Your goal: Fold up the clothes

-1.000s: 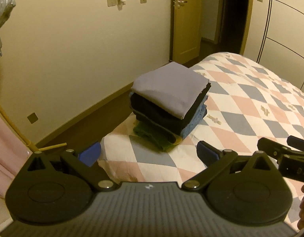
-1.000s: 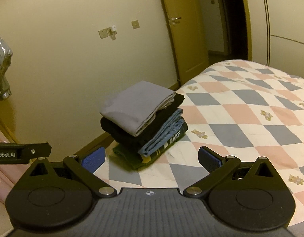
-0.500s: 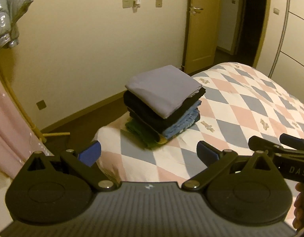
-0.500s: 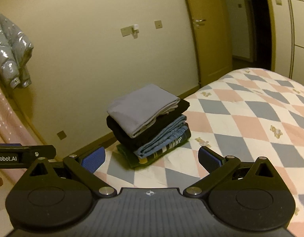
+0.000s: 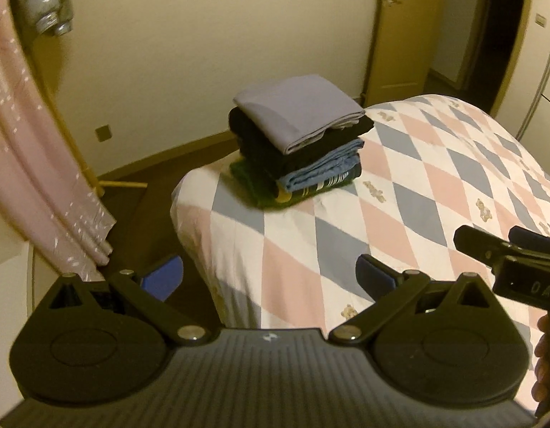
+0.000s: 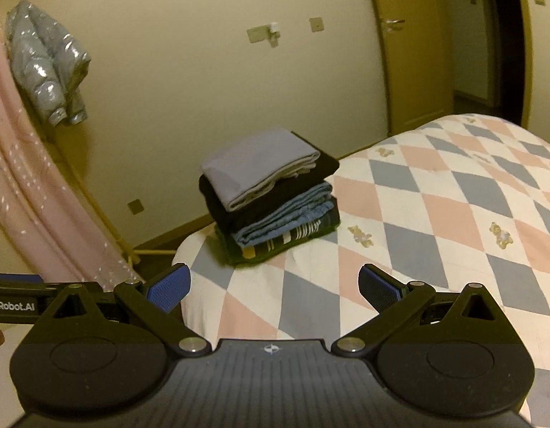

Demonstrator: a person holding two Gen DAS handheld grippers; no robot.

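A stack of folded clothes point(image 5: 298, 142) point(image 6: 271, 192) sits on the near left corner of the bed: a grey piece on top, black under it, then blue denim and a green striped piece at the bottom. My left gripper point(image 5: 271, 276) hangs open and empty off the bed's corner, well short of the stack. My right gripper point(image 6: 275, 287) is also open and empty, over the bed's edge in front of the stack. The right gripper's body point(image 5: 510, 267) shows at the right of the left wrist view, and the left gripper's body point(image 6: 14, 297) at the left edge of the right wrist view.
The bed point(image 5: 435, 185) point(image 6: 453, 207) has a pink, blue and white diamond quilt. A pink curtain point(image 5: 35, 164) point(image 6: 35, 207) hangs at the left, with a silver puffer jacket point(image 6: 50, 64) above. A wooden door point(image 5: 399, 28) and dark floor point(image 5: 146, 178) lie beyond.
Both grippers have pulled back and swung left, away from the stack. The curtain and jacket have come into view, and the stack now looks farther off. Both stayed open.
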